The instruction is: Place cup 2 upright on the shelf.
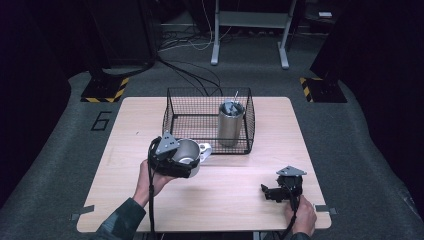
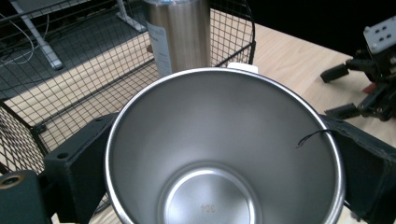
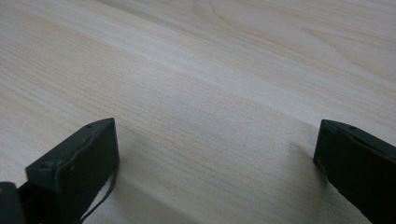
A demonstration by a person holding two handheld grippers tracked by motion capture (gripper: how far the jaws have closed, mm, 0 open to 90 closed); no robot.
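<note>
One steel cup [image 1: 189,152] sits squeezed between the left tool's [image 1: 181,161] jaws, its mouth facing the tool. The wire basket [image 1: 172,117] is just ahead. The right tool [image 1: 274,192] rests wide open on the worktop [image 1: 240,195], well apart.

Pretty moody lighting in the high view: the pale wooden table [image 1: 235,200] is lit from overhead while the room around it drops off to near black. The whole frame looks soft and a bit grainy. In the left gripper view the shiny steel cup [image 2: 224,154] picks up a bright ring of glare along its rim and smooth grey reflections inside. In the right gripper view, wood grain is crisp mid-frame, and the near black jaws go blurry, throwing soft shadows.
</note>
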